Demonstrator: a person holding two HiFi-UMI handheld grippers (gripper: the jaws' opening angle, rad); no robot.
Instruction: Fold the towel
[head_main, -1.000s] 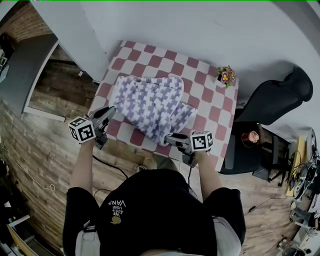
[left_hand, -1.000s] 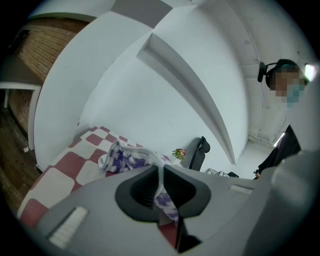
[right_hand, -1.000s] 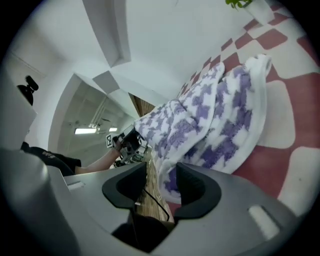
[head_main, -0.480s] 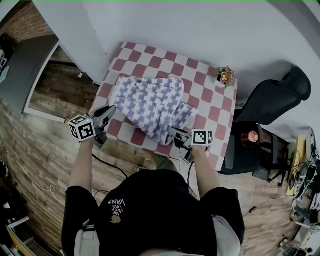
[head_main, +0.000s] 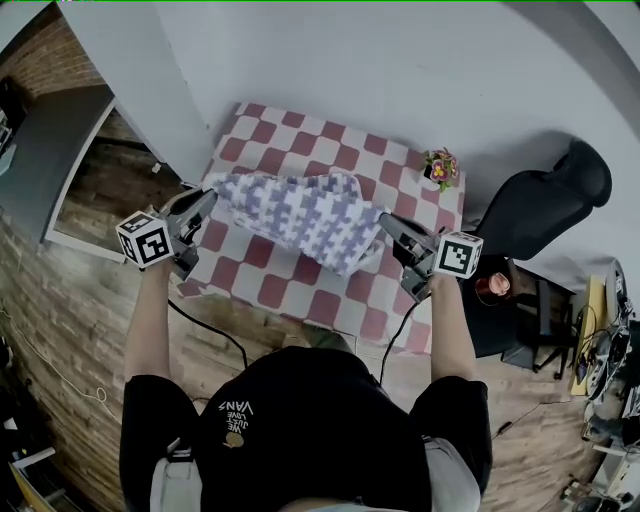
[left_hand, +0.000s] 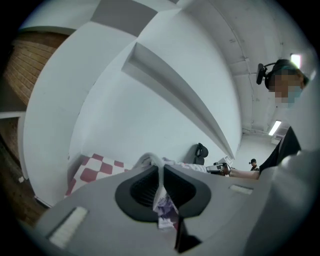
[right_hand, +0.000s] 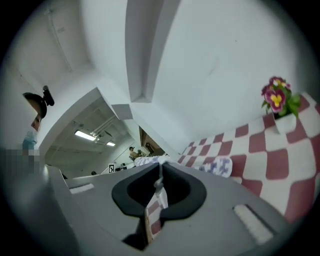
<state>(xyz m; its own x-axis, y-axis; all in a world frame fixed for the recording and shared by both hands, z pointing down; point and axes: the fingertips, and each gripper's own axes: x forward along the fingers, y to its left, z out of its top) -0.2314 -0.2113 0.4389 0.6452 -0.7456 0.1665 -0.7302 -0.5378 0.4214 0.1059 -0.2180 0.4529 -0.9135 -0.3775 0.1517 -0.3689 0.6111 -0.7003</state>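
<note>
Towel (head_main: 300, 215): white ground with a repeating purple broken-check pattern, soft and limp.

Position: it is held up over the desk (head_main: 300, 290), stretched crossways between the two tongs. In the head view it reads as one wide band. The upper edge runs from the desk's left side to just short of its right side and sags a little between the two held corners. The lower part hangs in loose folds and bunches to a point nearer the right end.

The right gripper view shows a rolled lump of the same fabric (right_hand: 218, 165) lying on the red-and-white checked cloth (right_hand: 280, 165), so at least part of the hanging end rests on the desk.

Left tongs (head_main: 204, 197): clenched on the towel's left corner. In the left gripper view (left_hand: 161, 171) a thin pale fold (left_hand: 151, 159) rises out of the closed jaws, and patterned fabric shows below them.

Right tongs (head_main: 388, 222): the jaws have just been closing and are now clamped on the towel's right corner. In the right gripper view (right_hand: 160, 173) a narrow white pleat (right_hand: 159, 186) is nipped between the pads.

Both tongs point roughly level across the desk, one at each end of the towel.

Surroundings: a small flower pot (head_main: 438, 165) stands on the far right corner of the desk, clear of the towel. A black chair (head_main: 545, 205) stands beyond the desk's right edge.
</note>
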